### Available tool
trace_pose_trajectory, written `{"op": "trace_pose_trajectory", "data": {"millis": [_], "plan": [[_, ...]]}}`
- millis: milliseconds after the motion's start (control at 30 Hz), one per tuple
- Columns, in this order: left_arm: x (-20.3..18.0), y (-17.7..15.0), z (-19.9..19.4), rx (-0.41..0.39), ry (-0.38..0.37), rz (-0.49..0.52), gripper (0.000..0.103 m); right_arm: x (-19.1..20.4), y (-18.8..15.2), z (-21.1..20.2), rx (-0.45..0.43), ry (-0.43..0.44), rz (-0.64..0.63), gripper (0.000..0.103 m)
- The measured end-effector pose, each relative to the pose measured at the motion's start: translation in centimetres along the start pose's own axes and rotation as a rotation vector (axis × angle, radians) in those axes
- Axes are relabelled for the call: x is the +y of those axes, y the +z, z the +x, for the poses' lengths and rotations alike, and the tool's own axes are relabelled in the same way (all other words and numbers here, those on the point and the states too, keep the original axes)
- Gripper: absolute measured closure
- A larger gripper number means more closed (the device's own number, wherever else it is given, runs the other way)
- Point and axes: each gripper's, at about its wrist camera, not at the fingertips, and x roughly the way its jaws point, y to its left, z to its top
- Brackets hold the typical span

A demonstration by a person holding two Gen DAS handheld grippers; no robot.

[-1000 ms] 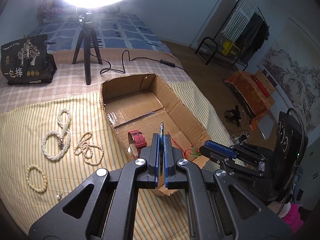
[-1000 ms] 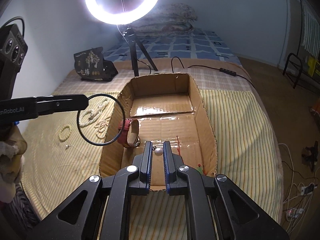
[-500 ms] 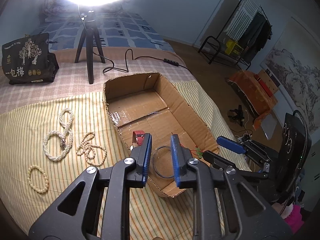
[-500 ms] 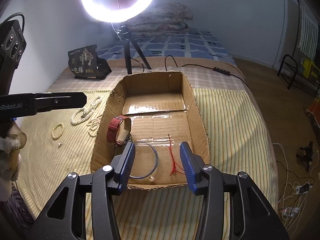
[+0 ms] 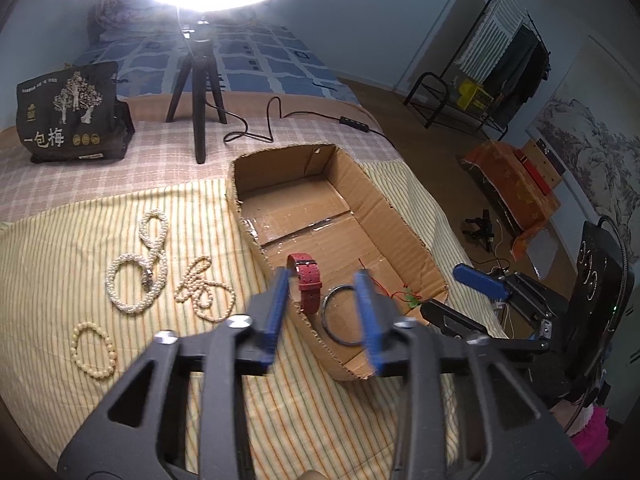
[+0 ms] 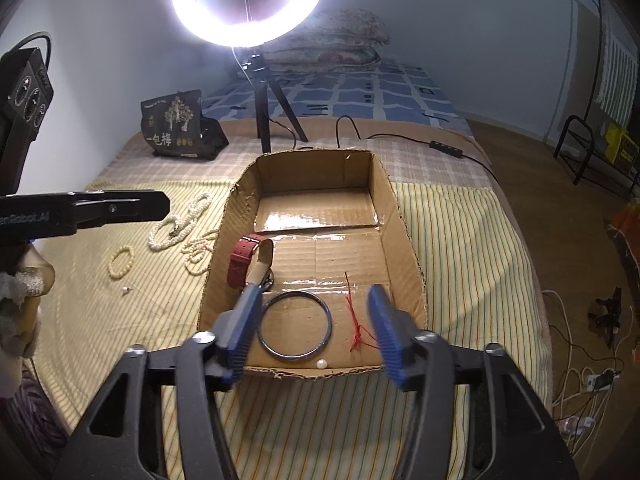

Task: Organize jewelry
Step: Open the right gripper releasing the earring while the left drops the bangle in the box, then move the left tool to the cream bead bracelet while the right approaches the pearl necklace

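An open cardboard box [image 6: 394, 208] lies on the striped bedcover. Inside it are a red watch [image 6: 244, 258], a dark bangle [image 6: 295, 325], a red string [image 6: 356, 320] and a small pearl [image 6: 321, 364]. The box also shows in the left wrist view [image 5: 404, 236], with the watch [image 5: 309, 280] and bangle [image 5: 340, 320]. My left gripper [image 5: 322, 312] is open and empty over the box's near left corner. My right gripper [image 6: 316, 328] is open and empty above the box's near end. Pearl necklaces [image 5: 138, 264], a beaded strand [image 5: 204, 288] and a bead bracelet [image 5: 93, 349] lie left of the box.
A ring light on a tripod [image 6: 264, 112] and a black bag [image 6: 180, 126] stand behind the box, with a cable [image 6: 424, 140] on the bed. A small earring [image 6: 127, 289] lies on the cover. The bed's edge drops to the floor on the right.
The left gripper opened and let the bangle fall into the box. The right gripper opened and dropped the pearl into the box. Both have pulled back and opened wider.
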Motion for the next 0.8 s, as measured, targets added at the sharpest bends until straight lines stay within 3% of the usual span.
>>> {"op": "trace_pose_trajectory", "data": {"millis": [133,200,233,300,567,800], "plan": [[0.9,-0.1,-0.6,-0.005,0.027,0.004,0.060,0.6,0.1,-0.3,-0.005,-0.007,-0.003,0.037],[1.7,-0.2,-0.9,-0.010,0.044,-0.001,0.054,0.9,0.2,-0.2,0.002,-0.031,0.000,0.028],[2.1,-0.3,-1.2,-0.014,0.052,-0.006,0.046,1.1,0.3,-0.2,0.007,-0.043,0.002,0.025],[3.0,-0.4,-1.7,-0.026,0.070,-0.013,0.040,1.3,0.3,0.0,0.017,-0.053,0.001,0.024],[6.0,-0.9,-3.0,-0.025,0.129,-0.008,0.039,3.0,0.9,1.0,0.082,-0.114,-0.017,0.024],[9.7,-1.5,-4.5,-0.036,0.178,-0.054,0.039,4.8,1.5,0.8,0.048,-0.075,-0.041,0.024]]}}
